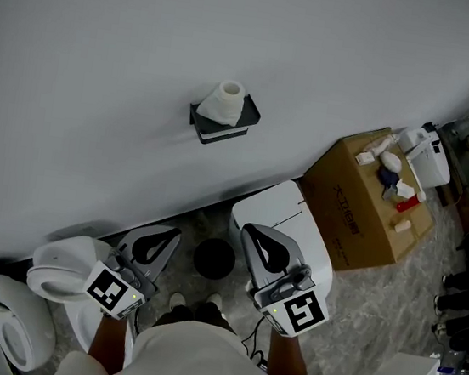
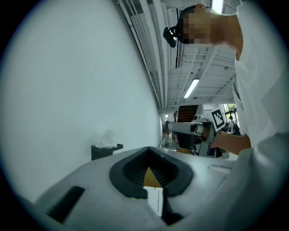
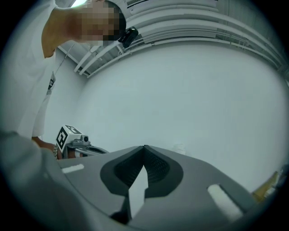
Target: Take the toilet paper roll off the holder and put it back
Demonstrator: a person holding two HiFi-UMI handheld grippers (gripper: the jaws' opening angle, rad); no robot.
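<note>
White toilet paper roll sits in the black holder on the wall, with a loose sheet draped over its front. Both claws are low in the head view, well apart from the holder, side by side and pointing at the wall. The left claw has its jaws fully together, with nothing between them. Same for the right claw: jaws closed tip to tip, empty. In the left gripper view the holder is left of the jaw tips. Cardboard box is on the floor, right of the holder, with small items on top. Toilet is at lower left.
</note>
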